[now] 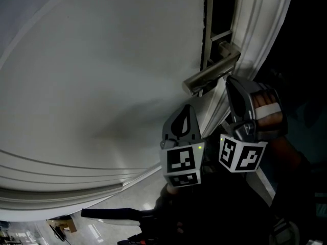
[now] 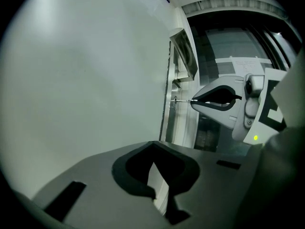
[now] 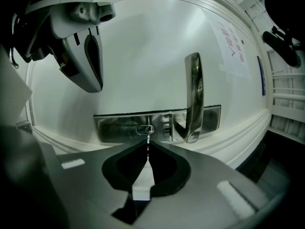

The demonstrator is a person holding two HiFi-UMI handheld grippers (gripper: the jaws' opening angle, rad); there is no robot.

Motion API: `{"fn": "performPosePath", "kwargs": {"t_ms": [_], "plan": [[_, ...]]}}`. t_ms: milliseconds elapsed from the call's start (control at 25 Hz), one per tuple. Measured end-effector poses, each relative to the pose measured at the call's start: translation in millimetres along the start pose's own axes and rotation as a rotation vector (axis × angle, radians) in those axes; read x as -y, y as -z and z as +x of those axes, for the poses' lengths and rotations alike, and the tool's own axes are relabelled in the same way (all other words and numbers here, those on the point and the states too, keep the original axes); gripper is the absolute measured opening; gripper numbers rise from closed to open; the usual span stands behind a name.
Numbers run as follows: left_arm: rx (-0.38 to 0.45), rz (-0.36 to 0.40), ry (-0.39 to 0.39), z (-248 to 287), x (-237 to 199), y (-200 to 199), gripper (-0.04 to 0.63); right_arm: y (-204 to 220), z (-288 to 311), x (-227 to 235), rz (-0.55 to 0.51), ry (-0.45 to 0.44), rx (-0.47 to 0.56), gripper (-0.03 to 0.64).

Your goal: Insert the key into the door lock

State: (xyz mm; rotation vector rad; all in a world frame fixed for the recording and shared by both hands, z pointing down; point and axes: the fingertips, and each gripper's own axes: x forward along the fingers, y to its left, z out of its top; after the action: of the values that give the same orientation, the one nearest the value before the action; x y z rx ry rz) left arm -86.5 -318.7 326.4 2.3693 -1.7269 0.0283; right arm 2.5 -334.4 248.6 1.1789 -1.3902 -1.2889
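DOOR LOCK, KEY AT THE SLOT: A slim key, pinched between the closed jaws of the right gripper, points blade-first at the oval keyhole in a brushed-metal lock plate. Its tip sits at the mouth of the slot, though how deep it reaches cannot be told. The gripper faces the plate squarely, apparently so the blade can run straight in without binding.

Just beside the keyhole, the lever handle juts from the same plate, and the right gripper comes in alongside it, clear of the lever. The left gripper, jaws together and holding nothing, hangs close by its partner in front of the white door. It seems parked out of the key's path and is not steadying anything. A hand wraps the right gripper's handle.

The insertion looks begun but not finished. The next move calls for a gentle, straight push along the blade's own line.
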Motion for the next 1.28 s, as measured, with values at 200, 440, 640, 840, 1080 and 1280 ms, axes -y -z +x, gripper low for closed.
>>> {"fn": "performPosePath", "kwargs": {"t_ms": [200, 440, 640, 840, 1080, 1280], "plan": [[-0.002, -0.010, 0.003, 2.7, -0.3, 2.3, 0.000, 0.2, 0.6, -0.8, -0.002, -0.002, -0.001, 0.012], [-0.002, -0.003, -0.005, 3.1, -1.0, 2.0, 0.000, -0.6, 0.5, -0.6, -0.008, -0.008, 0.003, 0.012], [-0.005, -0.007, -0.010, 3.1, -2.1, 4.1, 0.000, -2.1, 1.6, -0.7, -0.018, -0.013, 0.006, 0.012], [0.000, -0.016, -0.008, 1.8, -1.9, 1.5, 0.000, -2.6, 1.9, 0.1, -0.016, -0.012, 0.009, 0.012], [-0.003, -0.011, -0.018, 1.1, -3.5, 3.8, 0.000, -4.4, 2.8, 0.0, -0.023, -0.013, 0.011, 0.012], [-0.004, -0.008, -0.020, 0.7, -3.2, 3.8, 0.000, -4.7, 3.1, 0.3, -0.022, -0.013, 0.015, 0.012]]}}
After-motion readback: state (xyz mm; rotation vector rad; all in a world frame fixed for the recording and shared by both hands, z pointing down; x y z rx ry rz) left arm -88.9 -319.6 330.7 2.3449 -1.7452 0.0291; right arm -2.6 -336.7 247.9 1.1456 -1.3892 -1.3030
